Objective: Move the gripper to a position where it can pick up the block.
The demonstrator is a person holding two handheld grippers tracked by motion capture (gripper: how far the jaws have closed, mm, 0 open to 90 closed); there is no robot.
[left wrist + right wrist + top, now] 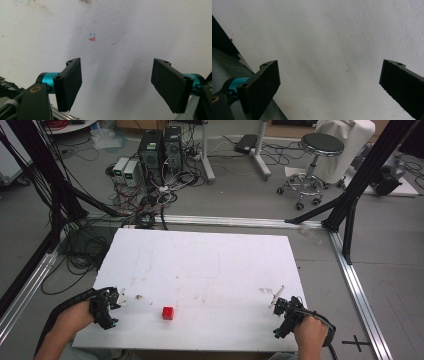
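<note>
White table, two hand-held grippers, one red cube

The red cube (168, 313) sits on the white table (210, 265) between the left gripper (106, 306) and right gripper (286, 314), nearer the left.

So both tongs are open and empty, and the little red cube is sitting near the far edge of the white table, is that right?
Not quite. The red cube sits near the near edge of the white table, on the person's side, between the two tongs, as the high view shows. The rest holds: the left tongs and the right tongs are both open and empty.
</note>
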